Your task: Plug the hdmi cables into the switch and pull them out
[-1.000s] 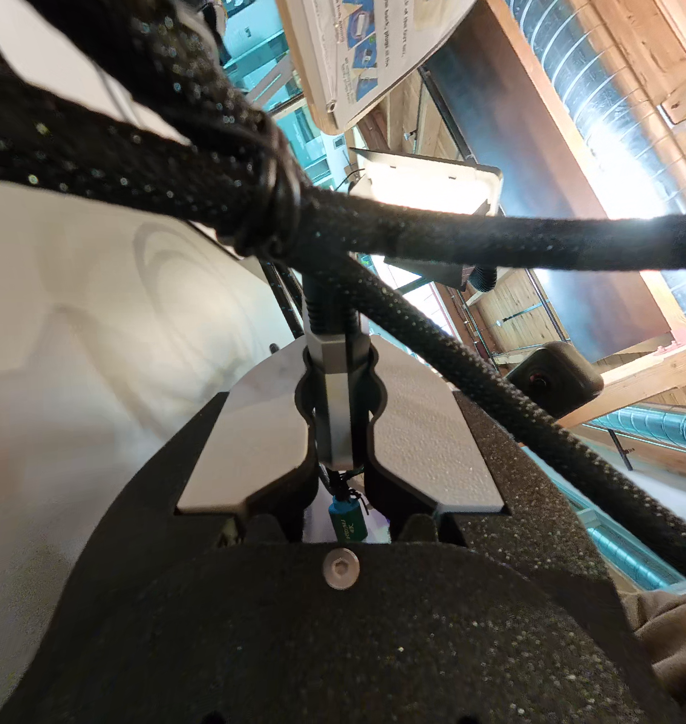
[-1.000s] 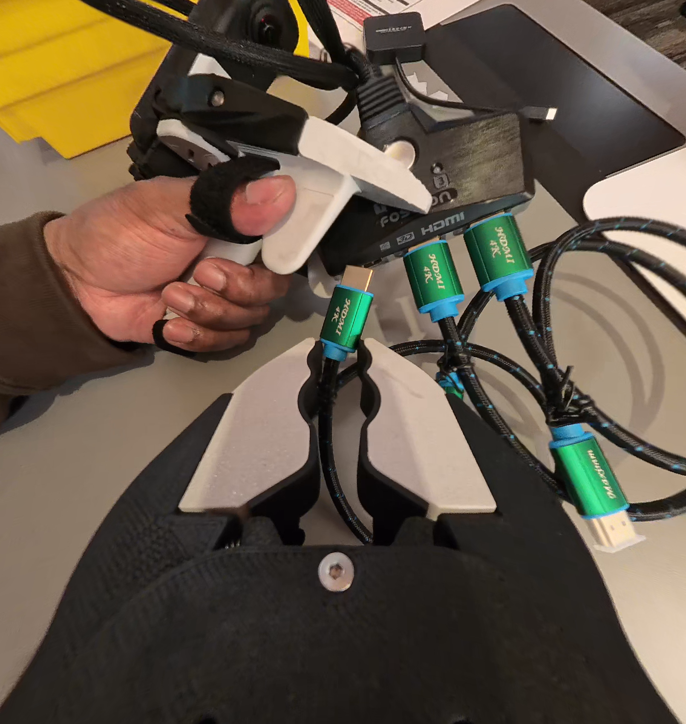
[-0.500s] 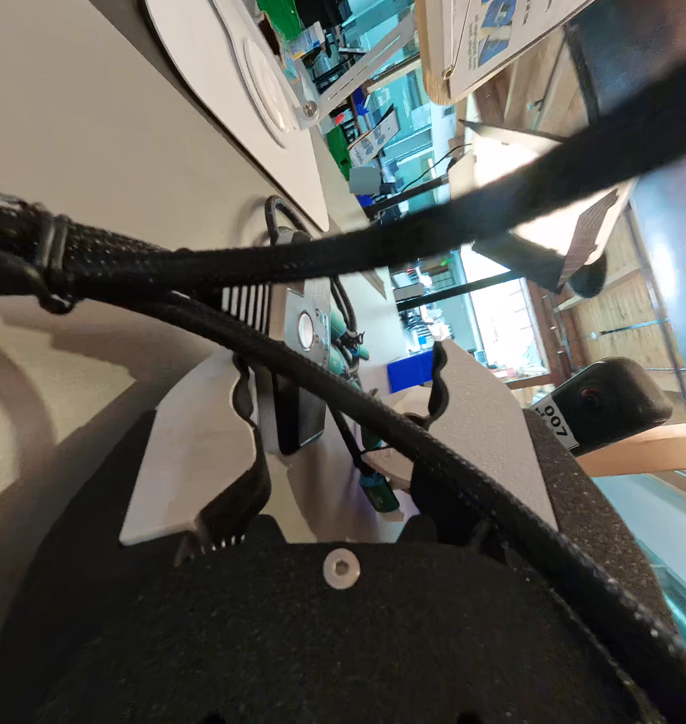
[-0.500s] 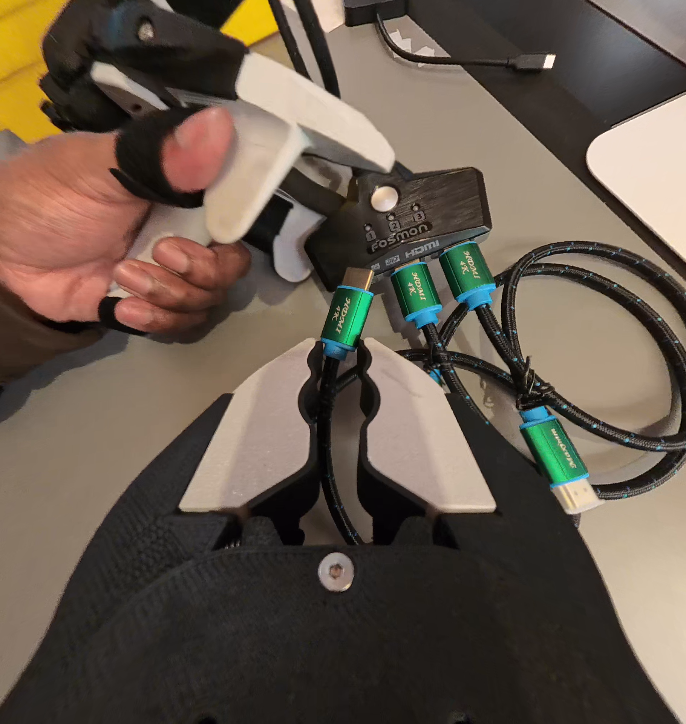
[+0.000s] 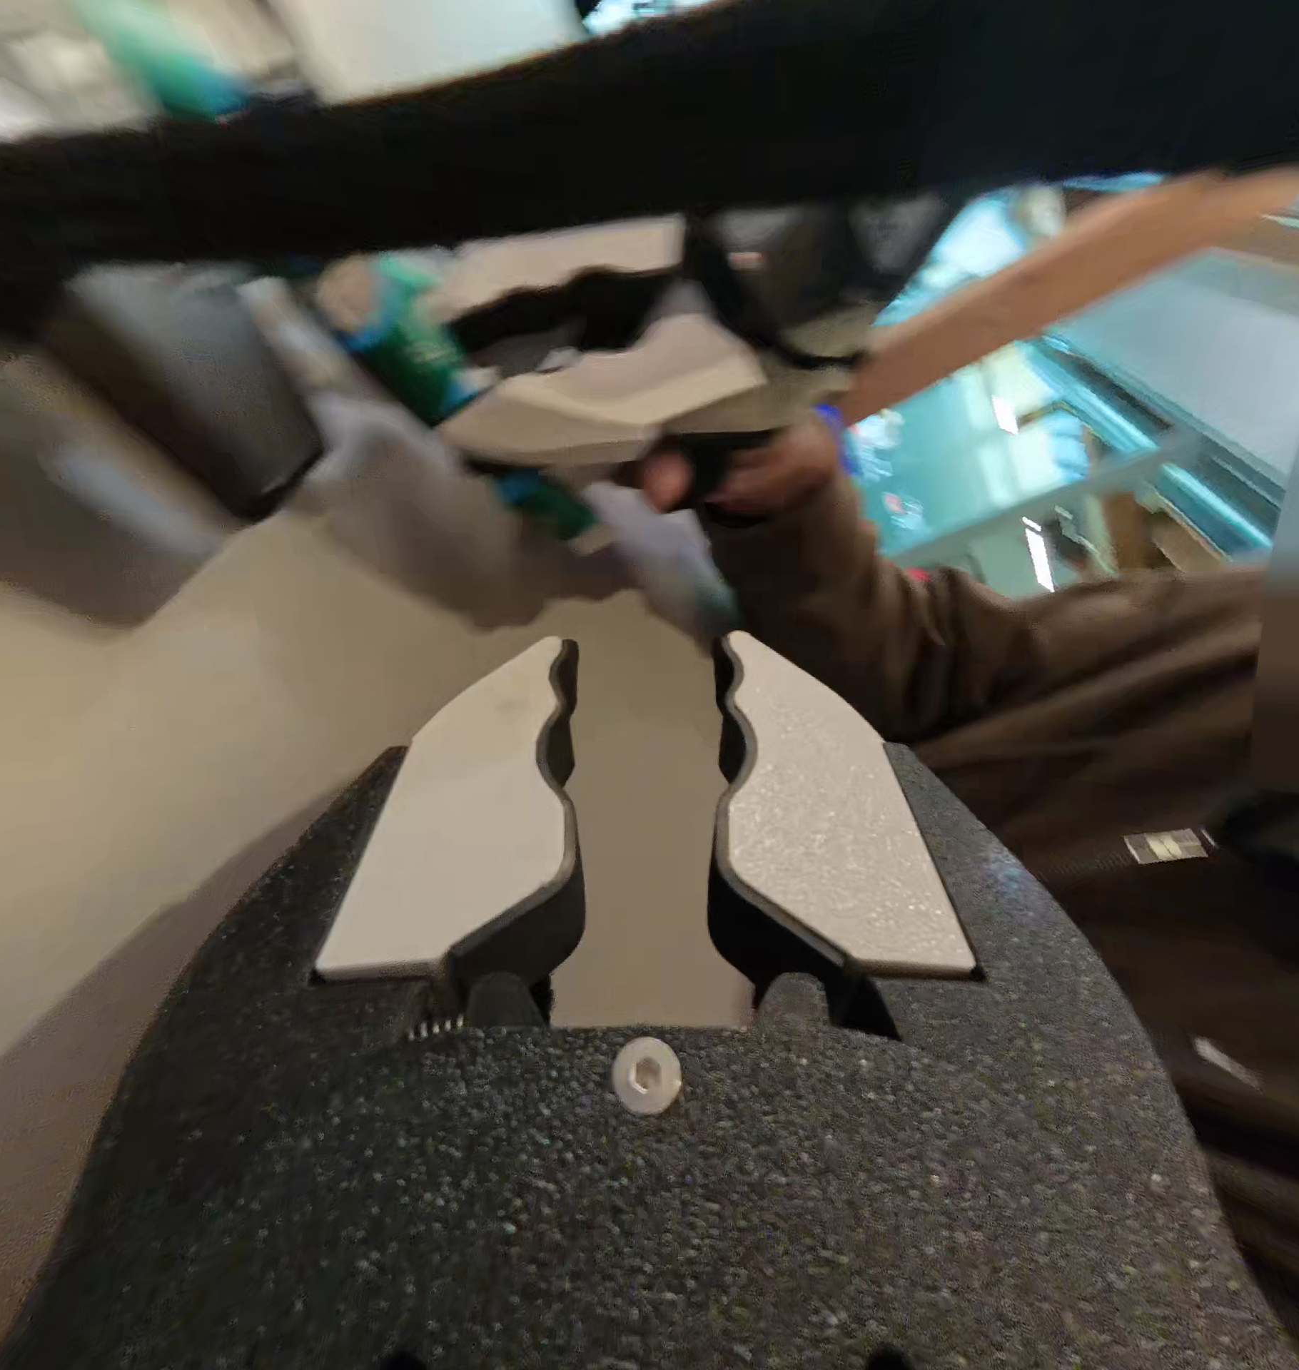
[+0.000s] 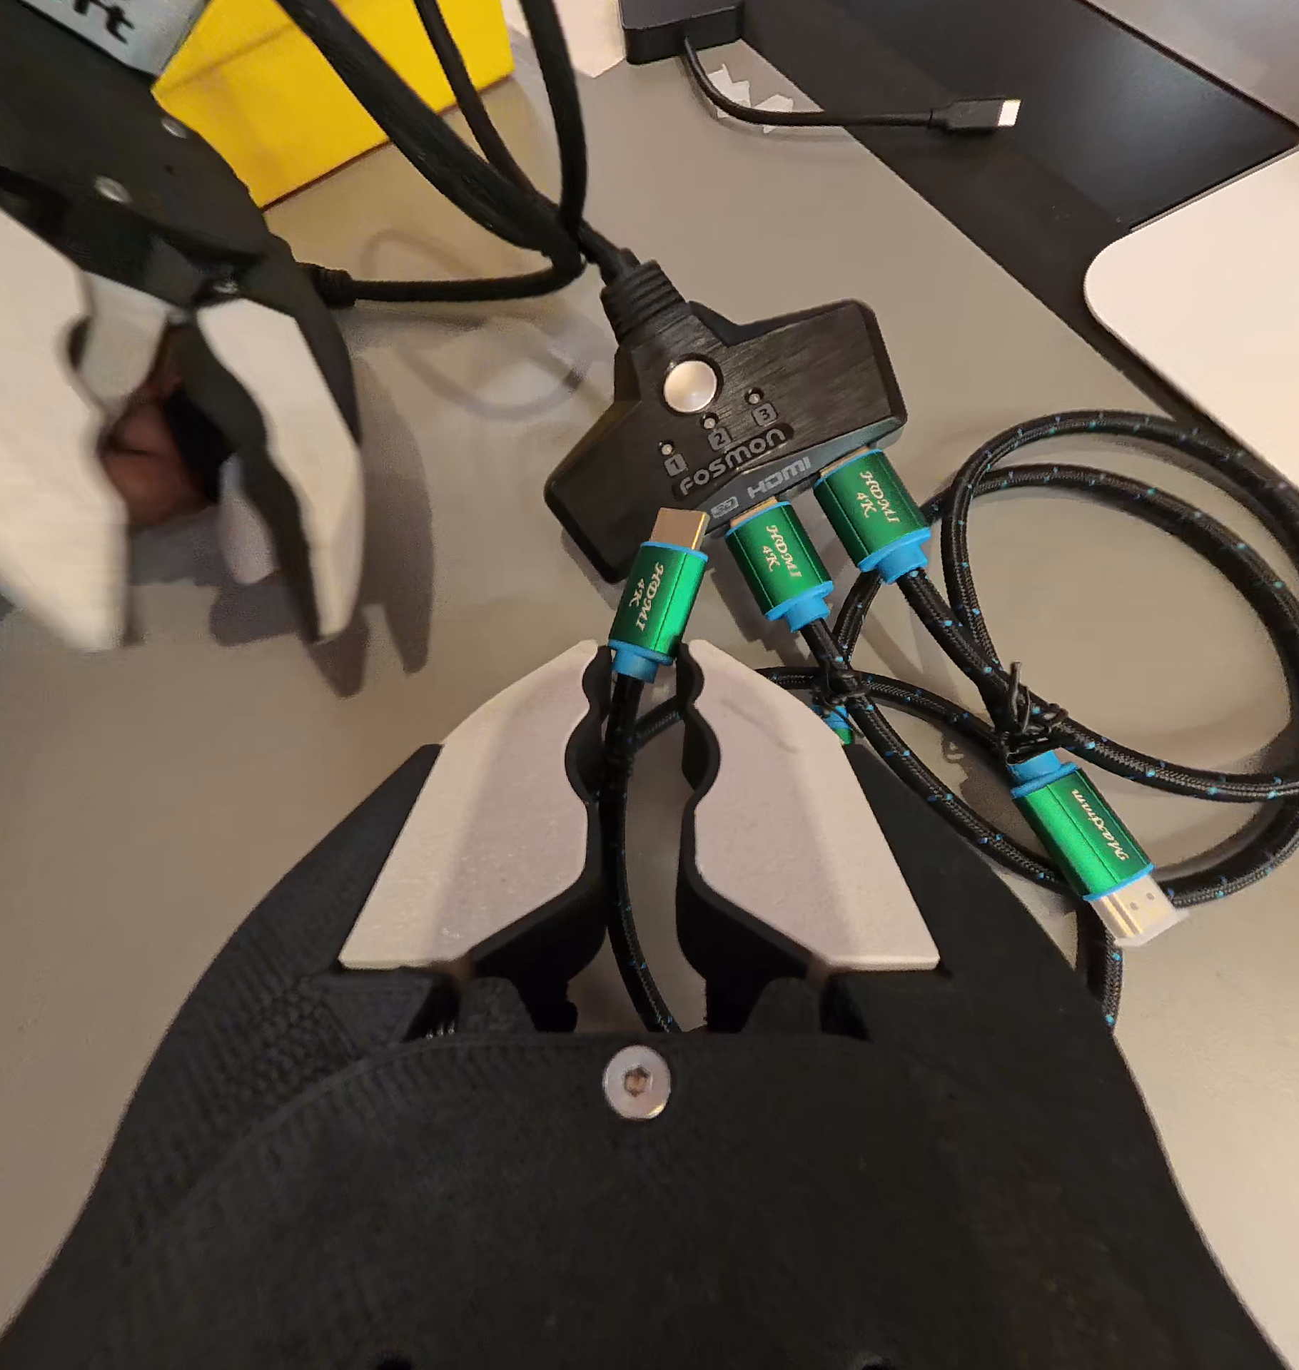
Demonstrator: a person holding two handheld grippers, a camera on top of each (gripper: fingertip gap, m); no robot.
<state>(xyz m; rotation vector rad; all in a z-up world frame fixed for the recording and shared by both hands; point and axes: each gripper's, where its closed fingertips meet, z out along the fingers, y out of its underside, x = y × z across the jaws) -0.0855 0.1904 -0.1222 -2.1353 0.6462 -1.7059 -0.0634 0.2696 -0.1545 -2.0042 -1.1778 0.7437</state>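
Left gripper (image 6: 209, 474) has let go of the switch (image 6: 735, 415), jaws apart, bare. Right gripper (image 6: 643, 660) pinches a green plug (image 6: 658, 593) at the switch; cables (image 6: 1077, 667) crowd alongside.

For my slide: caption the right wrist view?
Right gripper holds a green plug at a black switch box.

Left claw (image 6: 209, 474) has released the black switch box (image 6: 743, 415).
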